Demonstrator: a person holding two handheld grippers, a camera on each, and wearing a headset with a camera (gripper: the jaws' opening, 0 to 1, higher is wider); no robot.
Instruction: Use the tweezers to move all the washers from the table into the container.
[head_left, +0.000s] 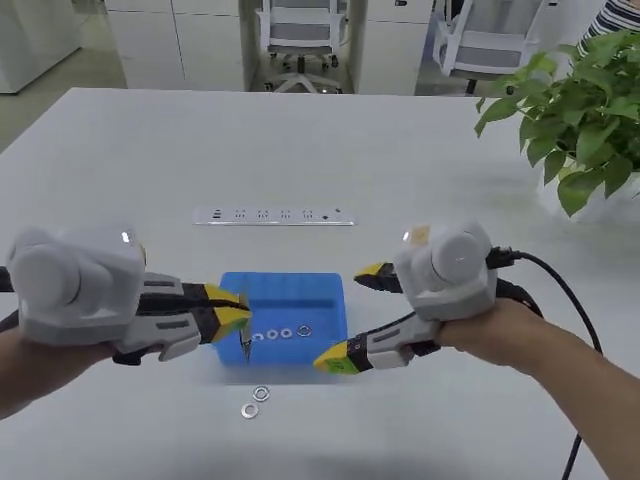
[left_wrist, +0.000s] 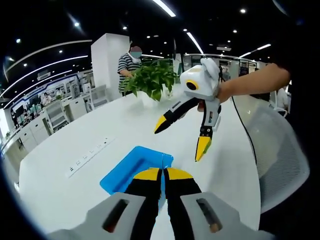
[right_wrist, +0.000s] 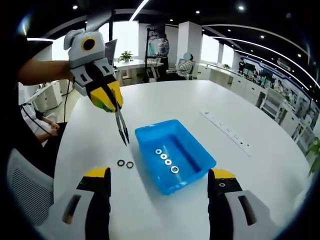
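Head view: the left gripper (head_left: 235, 310) has its jaws pressed on the tweezers (head_left: 245, 345), tips pointing down near two washers (head_left: 255, 402) that lie on the table (head_left: 300, 150) just before the blue tray (head_left: 290, 283), which holds four more, and the right gripper (head_left: 350, 315) has its jaws spread on nothing. The washers look thin, light, hard and slippery on the smooth white top, so pinch one across its rim. Beyond lie a power strip (head_left: 272, 216), office chairs (head_left: 300, 40) and, at right, a plant (head_left: 585, 120).
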